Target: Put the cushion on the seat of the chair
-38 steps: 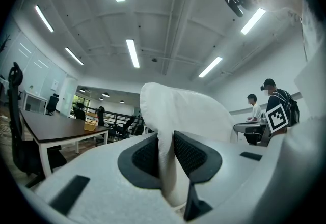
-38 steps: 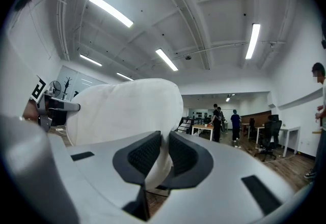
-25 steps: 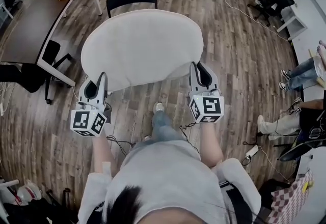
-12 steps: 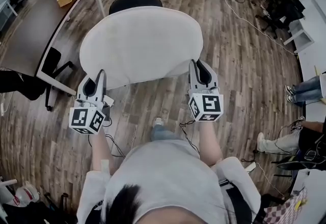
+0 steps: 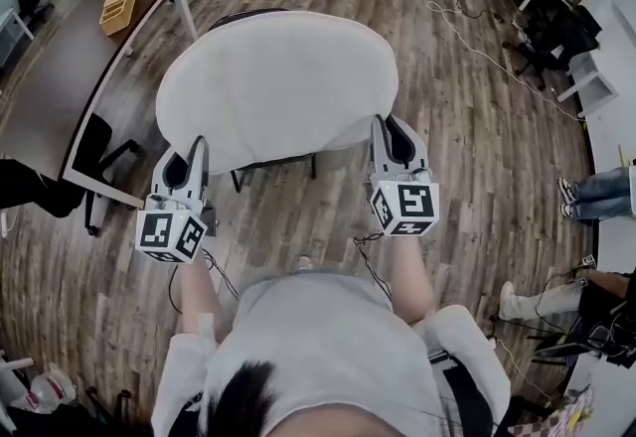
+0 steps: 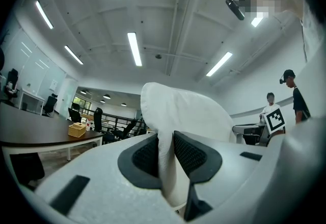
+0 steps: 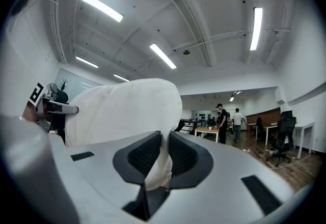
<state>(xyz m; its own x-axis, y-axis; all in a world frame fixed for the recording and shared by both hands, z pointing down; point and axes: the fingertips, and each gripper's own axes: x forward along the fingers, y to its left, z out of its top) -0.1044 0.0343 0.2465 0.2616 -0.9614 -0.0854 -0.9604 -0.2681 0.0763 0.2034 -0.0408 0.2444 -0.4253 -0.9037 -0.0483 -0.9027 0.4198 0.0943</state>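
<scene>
Above the floor, a yellow box [image 5: 118, 8] (contents unseen) sits on the left table [image 5: 50, 77], while the left gripper [image 5: 191, 152] and right gripper [image 5: 390, 129] each pinch an edge of the plump, off-white oval cushion [image 5: 278, 87] held over the chair [image 5: 227, 19].

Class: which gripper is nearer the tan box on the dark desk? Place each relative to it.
Left. The left gripper grips the edge of the cushion nearest the tan box. The right gripper grips the opposite edge, across the cushion from it.
</scene>
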